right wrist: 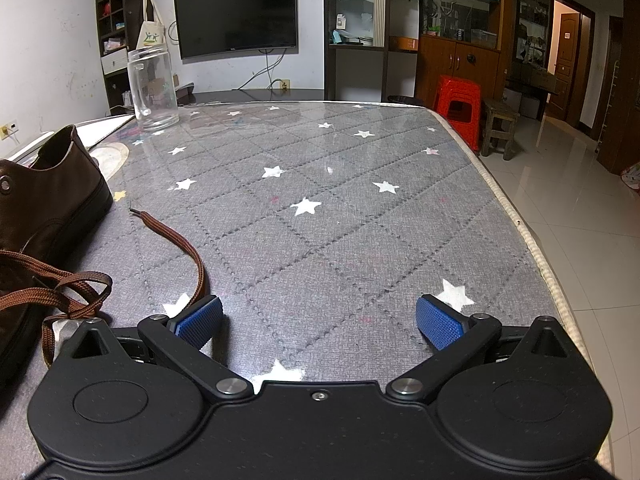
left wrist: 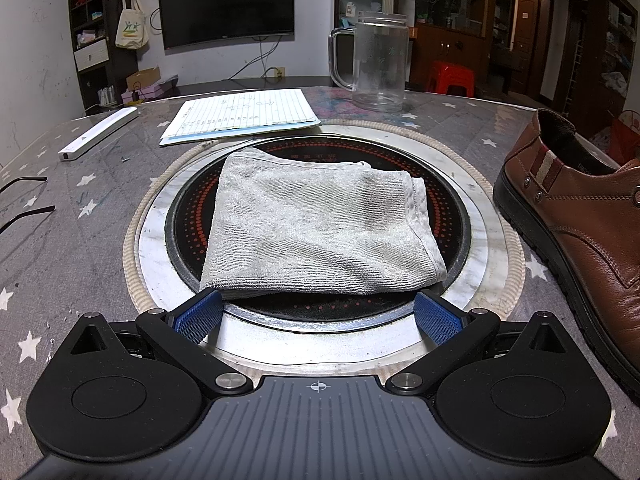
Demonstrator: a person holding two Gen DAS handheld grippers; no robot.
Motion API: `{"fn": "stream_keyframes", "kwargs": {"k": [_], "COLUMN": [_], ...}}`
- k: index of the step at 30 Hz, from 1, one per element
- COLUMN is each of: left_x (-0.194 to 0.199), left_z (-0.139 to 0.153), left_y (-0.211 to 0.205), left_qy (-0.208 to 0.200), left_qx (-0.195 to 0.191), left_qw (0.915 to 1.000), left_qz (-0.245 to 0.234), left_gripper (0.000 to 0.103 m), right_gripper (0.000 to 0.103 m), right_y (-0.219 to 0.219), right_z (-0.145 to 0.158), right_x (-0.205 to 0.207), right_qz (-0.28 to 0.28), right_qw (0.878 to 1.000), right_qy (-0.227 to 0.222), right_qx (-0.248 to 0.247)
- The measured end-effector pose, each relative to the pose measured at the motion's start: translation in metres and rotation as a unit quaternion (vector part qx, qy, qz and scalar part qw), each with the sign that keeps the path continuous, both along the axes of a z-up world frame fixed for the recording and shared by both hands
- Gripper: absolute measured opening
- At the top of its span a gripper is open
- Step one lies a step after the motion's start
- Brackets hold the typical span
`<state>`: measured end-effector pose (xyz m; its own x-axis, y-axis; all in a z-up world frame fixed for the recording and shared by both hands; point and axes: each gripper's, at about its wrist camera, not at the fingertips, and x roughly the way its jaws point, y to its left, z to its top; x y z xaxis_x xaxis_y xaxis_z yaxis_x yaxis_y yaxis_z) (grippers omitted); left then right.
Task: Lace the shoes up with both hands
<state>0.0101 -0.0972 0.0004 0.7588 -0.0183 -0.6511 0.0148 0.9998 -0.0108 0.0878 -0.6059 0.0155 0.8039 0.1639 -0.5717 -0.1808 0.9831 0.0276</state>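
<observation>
A brown leather shoe (left wrist: 576, 216) stands at the right edge of the left wrist view, heel toward the back. The same shoe (right wrist: 44, 204) fills the left edge of the right wrist view, and its brown lace (right wrist: 176, 240) trails loose over the table toward the gripper's left finger. My left gripper (left wrist: 318, 318) is open, hovering low in front of a folded grey towel, with nothing between its blue pads (left wrist: 198, 318). My right gripper (right wrist: 319, 322) is open too, above bare tablecloth to the right of the shoe, and the lace passes just beside its left pad (right wrist: 200, 322).
The grey towel (left wrist: 320, 228) lies on a round inset cooktop (left wrist: 456, 216). Behind it are lined paper (left wrist: 240, 114), a clear glass mug (left wrist: 378, 64) and a white bar (left wrist: 98, 134). The star-patterned tablecloth (right wrist: 360, 216) ends at the table's right edge (right wrist: 532, 248), with tiled floor and a red stool (right wrist: 458, 106) beyond.
</observation>
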Motion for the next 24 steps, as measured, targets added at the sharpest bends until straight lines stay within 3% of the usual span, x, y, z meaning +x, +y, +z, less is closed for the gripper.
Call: {"fn": "stream_keyframes", "kwargs": {"k": [24], "left_x": [0.0000], "left_z": [-0.0001], "left_y": [0.0002], "left_qy": [0.000], "left_qx": [0.000], "left_qw": [1.0000], "left_qz": [0.000], "left_gripper": [0.103], "right_gripper": [0.103], "right_y": [0.0073], "right_z": [-0.0015], "right_x": [0.0006], "right_qz": [-0.001], "right_qw": [1.000], "right_qy": [0.000], "right_qx": [-0.001]}}
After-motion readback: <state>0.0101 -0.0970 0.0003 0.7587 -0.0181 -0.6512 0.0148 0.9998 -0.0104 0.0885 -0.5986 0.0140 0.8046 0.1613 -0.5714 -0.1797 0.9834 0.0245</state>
